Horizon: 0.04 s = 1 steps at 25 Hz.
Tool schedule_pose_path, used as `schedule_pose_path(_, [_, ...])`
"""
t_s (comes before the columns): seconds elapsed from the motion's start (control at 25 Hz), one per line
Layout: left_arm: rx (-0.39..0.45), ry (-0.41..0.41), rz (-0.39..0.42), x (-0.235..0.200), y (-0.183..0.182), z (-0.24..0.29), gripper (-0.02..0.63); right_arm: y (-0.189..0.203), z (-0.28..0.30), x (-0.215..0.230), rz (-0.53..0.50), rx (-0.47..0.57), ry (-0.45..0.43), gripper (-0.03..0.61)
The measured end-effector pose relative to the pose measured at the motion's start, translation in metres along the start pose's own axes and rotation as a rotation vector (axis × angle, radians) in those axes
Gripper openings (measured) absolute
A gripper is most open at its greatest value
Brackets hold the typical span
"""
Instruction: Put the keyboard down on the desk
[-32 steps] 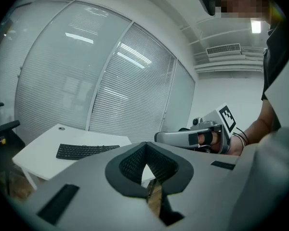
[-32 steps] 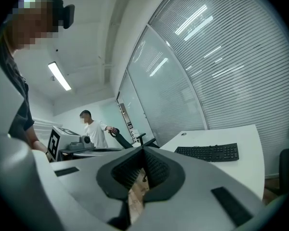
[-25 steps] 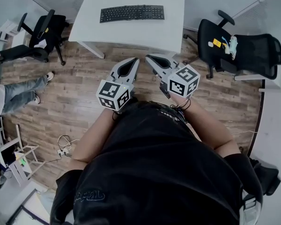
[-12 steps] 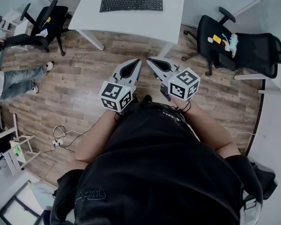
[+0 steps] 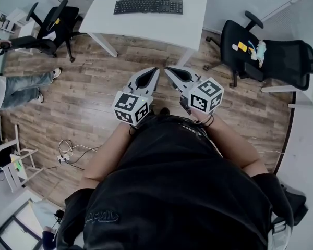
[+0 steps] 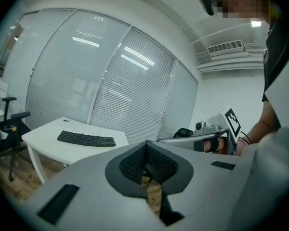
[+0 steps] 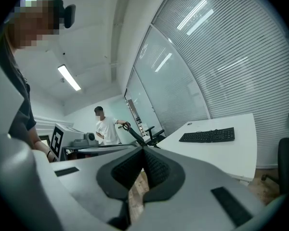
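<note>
The black keyboard (image 5: 148,6) lies flat on the white desk (image 5: 146,27), away from both grippers across a stretch of wooden floor. The left gripper view shows the keyboard (image 6: 85,139) at the left, and the right gripper view shows the keyboard (image 7: 207,135) at the right. My left gripper (image 5: 155,70) and right gripper (image 5: 167,69) hang side by side in front of the person's chest, tips nearly touching. Both are shut with nothing between their pads. From the side, the left gripper (image 6: 145,143) and right gripper (image 7: 143,149) show their jaws meeting at the tip.
A black office chair (image 5: 266,56) stands right of the desk and another chair (image 5: 49,27) left of it. A person's legs (image 5: 21,90) reach in at the left edge. A cable (image 5: 68,152) lies on the floor. A person in a white shirt (image 7: 105,127) stands further back.
The desk and keyboard sit slightly higher in the head view. Both grippers have stayed shut and close together, drifting a little to the right.
</note>
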<state>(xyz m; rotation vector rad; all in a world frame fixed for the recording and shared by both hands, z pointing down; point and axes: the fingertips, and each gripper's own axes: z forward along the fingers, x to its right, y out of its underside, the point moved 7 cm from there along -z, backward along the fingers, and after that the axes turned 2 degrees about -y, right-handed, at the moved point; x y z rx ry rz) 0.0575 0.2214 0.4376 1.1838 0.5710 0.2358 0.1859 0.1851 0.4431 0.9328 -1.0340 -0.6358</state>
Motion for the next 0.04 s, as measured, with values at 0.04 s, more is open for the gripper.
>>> schedule_pose_path(0.04, [0.000, 0.000, -0.001, -0.0005, -0.0004, 0.0002, 0.014, -0.0005, 0.0004, -0.0003, 0.000, -0.001, -0.001, 0.021])
